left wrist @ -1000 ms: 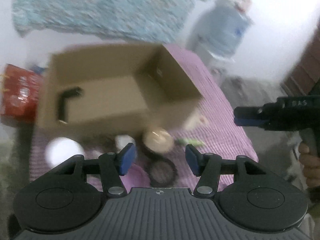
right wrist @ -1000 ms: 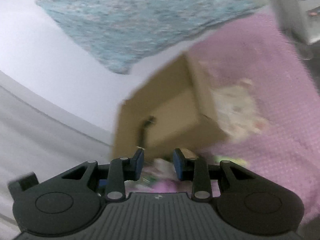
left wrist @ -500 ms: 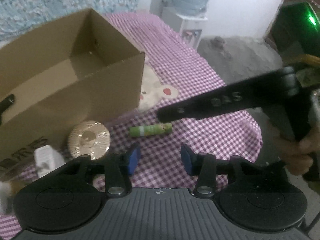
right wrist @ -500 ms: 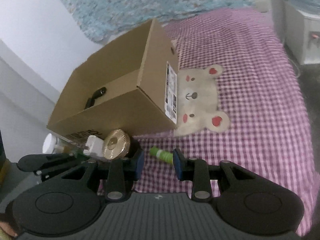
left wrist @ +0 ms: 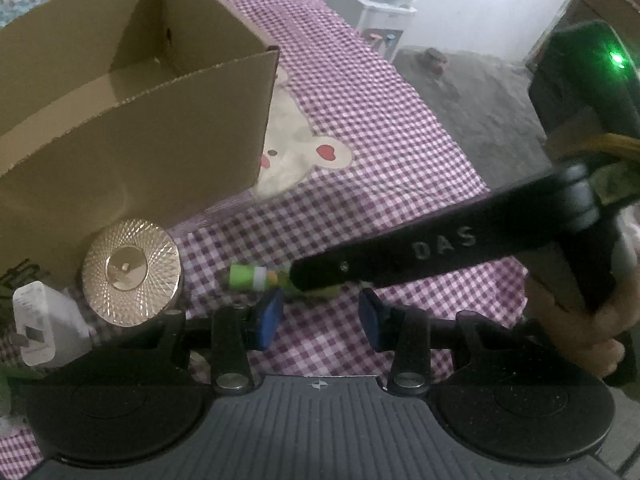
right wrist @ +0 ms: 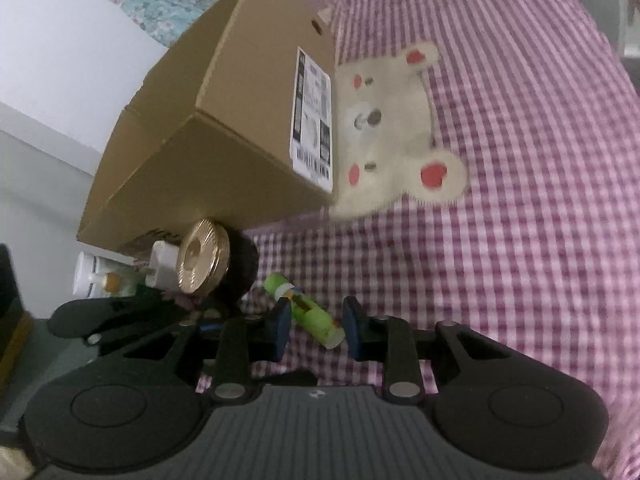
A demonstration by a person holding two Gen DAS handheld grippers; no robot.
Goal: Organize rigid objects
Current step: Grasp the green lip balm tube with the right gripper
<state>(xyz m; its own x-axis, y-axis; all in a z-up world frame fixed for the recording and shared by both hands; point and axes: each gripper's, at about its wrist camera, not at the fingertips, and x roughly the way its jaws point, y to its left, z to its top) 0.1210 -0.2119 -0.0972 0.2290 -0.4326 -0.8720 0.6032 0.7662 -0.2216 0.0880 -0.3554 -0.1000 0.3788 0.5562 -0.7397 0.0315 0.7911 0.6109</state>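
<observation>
A green tube (right wrist: 306, 310) lies on the purple checked cloth (right wrist: 500, 208), between the open fingers of my right gripper (right wrist: 314, 326), which straddles it without closing. In the left wrist view the tube (left wrist: 250, 276) is partly hidden behind the right gripper's black finger (left wrist: 400, 258). My left gripper (left wrist: 320, 318) is open and empty just in front of the tube. An open cardboard box (left wrist: 132, 120) stands behind. A gold-lidded black jar (left wrist: 132, 270) and a white charger plug (left wrist: 44, 326) lie by the box's front.
A bear patch (right wrist: 392, 132) is sewn on the cloth right of the box (right wrist: 224, 140). A white bottle (right wrist: 94, 278) lies left of the jar (right wrist: 208, 258). A water dispenser (left wrist: 380, 8) and grey floor (left wrist: 480, 92) are beyond the cloth's far edge.
Both grippers have moved down and closer to the cloth. The right gripper has come around the green tube, which now lies between its fingers.
</observation>
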